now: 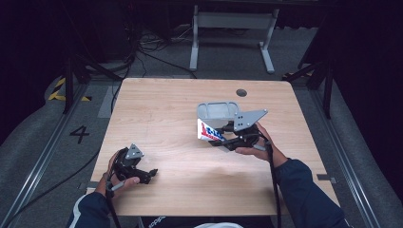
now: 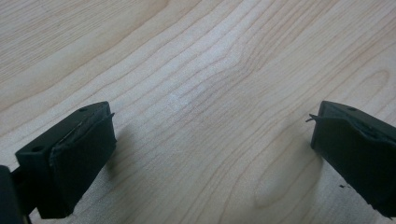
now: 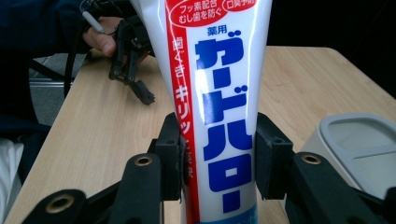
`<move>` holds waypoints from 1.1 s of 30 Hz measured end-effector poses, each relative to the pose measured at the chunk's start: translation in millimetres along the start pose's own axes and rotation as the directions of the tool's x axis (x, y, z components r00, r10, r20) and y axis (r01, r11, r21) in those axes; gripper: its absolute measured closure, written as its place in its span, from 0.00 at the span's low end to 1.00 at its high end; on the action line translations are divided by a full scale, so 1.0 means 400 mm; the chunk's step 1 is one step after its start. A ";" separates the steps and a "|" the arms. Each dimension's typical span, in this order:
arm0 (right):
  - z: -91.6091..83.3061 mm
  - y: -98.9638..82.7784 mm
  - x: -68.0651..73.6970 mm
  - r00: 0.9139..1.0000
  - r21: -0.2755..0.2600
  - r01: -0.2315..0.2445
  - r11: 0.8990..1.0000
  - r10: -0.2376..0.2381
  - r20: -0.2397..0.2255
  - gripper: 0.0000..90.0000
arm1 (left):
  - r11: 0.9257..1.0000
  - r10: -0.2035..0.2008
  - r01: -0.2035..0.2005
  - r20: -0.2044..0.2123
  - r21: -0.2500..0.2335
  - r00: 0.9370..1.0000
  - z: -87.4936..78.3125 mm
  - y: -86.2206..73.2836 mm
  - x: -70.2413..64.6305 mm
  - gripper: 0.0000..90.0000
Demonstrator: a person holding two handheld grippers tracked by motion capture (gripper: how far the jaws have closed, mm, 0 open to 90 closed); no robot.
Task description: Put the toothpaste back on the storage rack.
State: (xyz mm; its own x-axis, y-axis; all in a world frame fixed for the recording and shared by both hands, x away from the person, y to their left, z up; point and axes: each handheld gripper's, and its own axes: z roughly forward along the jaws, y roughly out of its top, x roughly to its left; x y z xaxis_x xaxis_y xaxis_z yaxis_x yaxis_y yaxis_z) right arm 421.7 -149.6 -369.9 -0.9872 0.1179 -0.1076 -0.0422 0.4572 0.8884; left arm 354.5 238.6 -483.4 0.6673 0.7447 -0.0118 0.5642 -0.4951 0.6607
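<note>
Pinching the white plastic toothpaste tube [image 3: 217,93] with blue and red lettering across its soft, light, slightly slick body above the pale wooden desk [image 1: 166,109], the right tongs [image 3: 217,163] probably need only gentle pressure, while the left tongs [image 2: 212,140] gape empty.

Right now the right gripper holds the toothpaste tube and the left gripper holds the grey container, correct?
Not quite. The right gripper does hold the toothpaste tube, but the left gripper holds nothing: the left gripper view shows its fingers open over bare table. The grey container stands beside the tube.
</note>
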 end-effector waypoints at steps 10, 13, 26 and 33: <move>-0.030 0.007 -0.008 0.997 -0.055 -0.022 0.998 0.026 0.070 0.68 | 1.000 0.001 -0.001 0.002 -0.001 1.000 0.001 0.000 0.000 0.00; -0.038 0.012 -0.010 0.995 -0.070 -0.027 0.997 0.034 0.092 0.69 | 1.000 0.001 -0.001 0.002 -0.001 1.000 0.001 0.000 0.000 0.00; -0.054 0.061 -0.036 0.980 -0.140 -0.048 0.989 0.074 0.187 0.70 | 1.000 0.002 -0.002 0.001 0.000 1.000 0.000 0.000 0.000 0.00; -0.049 0.095 -0.072 0.962 -0.149 -0.032 0.988 0.071 0.262 0.70 | 1.000 0.002 -0.002 0.002 -0.002 1.000 0.001 0.000 0.000 0.00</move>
State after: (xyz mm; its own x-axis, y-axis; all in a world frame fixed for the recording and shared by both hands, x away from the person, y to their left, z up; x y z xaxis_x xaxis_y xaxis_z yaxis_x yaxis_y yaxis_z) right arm 445.4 -152.8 -324.5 -0.9128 0.3769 -0.1574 -0.0328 0.3164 0.9481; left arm 354.7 238.6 -483.6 0.6694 0.7428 -0.0123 0.5621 -0.4956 0.6621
